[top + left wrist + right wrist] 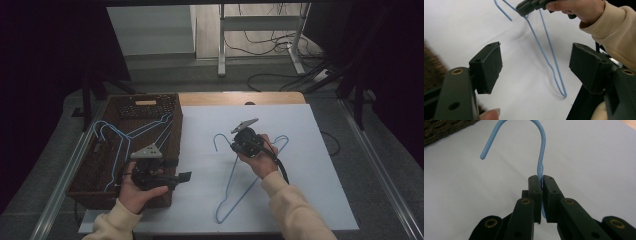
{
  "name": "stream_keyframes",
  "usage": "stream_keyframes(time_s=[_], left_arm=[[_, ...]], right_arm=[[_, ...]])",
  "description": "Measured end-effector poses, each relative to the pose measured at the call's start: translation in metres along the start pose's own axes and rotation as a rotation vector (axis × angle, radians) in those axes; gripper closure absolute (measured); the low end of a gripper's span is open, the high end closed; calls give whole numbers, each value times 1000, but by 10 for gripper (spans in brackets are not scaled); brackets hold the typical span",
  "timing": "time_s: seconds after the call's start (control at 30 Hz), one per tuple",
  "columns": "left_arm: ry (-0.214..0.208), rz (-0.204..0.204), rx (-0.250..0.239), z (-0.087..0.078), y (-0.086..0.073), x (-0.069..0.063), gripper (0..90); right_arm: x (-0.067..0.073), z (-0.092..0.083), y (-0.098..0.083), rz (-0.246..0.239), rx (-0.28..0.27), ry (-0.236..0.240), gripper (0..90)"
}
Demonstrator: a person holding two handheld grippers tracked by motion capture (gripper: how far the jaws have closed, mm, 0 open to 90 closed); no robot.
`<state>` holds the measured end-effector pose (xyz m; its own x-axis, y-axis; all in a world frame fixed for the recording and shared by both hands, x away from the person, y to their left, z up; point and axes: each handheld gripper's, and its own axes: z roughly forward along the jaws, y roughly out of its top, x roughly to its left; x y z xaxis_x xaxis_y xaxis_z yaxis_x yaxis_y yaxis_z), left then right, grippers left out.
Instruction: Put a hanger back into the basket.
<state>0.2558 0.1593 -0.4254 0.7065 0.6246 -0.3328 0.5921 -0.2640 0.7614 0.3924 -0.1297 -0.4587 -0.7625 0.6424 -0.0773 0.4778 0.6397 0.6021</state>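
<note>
Here, right gripper (541, 182) tight on blue hanger (541, 150) neck.

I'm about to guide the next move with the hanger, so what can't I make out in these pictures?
- High view: the right gripper and hand cover the blue hanger at its neck.
- High view: how many hangers lie in the basket; wires overlap.
- Left gripper view: the hanger's hook runs off the top edge.
</note>
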Motion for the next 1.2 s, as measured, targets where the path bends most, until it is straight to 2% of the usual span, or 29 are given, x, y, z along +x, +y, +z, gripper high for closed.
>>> stream_keyframes(time_s=[0.1,0.2,0.23,0.27,0.33,0.37,0.4,0.5,0.57,0.67,0.83,0.9,0.93,1.0,1.03,1.1,1.13,1.2], left_arm=[[-7,3,13,8,3,-4,262],[-22,25,53,29,6,-16,262],[-22,25,53,29,6,-16,261],[-29,44,78,41,8,-21,262],[-33,49,97,51,9,-24,262],[-33,49,97,51,9,-24,262],[-35,46,107,60,11,-26,263],[-34,39,116,69,12,-28,265],[-32,28,134,83,12,-30,267],[-10,37,163,99,11,-33,273],[-11,27,208,129,7,-33,314],[-11,22,216,135,6,-34,346],[-11,17,234,145,4,-32,363],[-12,12,237,149,4,-32,413],[-11,-2,239,155,3,-31,443],[-11,-4,248,157,3,-29,531],[-25,-23,251,161,2,-27,578],[-42,-33,262,164,2,-25,654]], right_arm=[[-1,-3,-3,11,-8,3,861],[-1,-4,-5,18,-16,6,861],[-1,-5,-6,20,-19,6,862],[-1,-5,-6,20,-22,6,861],[-1,-7,-7,26,-29,9,861],[-1,-7,-7,26,-29,9,861],[-1,-9,-9,33,-35,11,861],[-2,-11,-10,41,-43,13,861],[-3,-14,-12,52,-49,14,861],[-3,-15,-13,59,-55,12,861],[-2,-15,-14,59,-56,10,861],[-2,-15,-14,63,-56,9,861],[-2,-16,-14,63,-58,9,861],[-2,-16,-14,63,-60,10,861],[-2,-17,-14,64,-62,11,861],[-2,-18,-14,63,-64,13,861],[-2,-19,-15,70,-68,20,861],[-2,-20,-15,68,-71,24,861]])
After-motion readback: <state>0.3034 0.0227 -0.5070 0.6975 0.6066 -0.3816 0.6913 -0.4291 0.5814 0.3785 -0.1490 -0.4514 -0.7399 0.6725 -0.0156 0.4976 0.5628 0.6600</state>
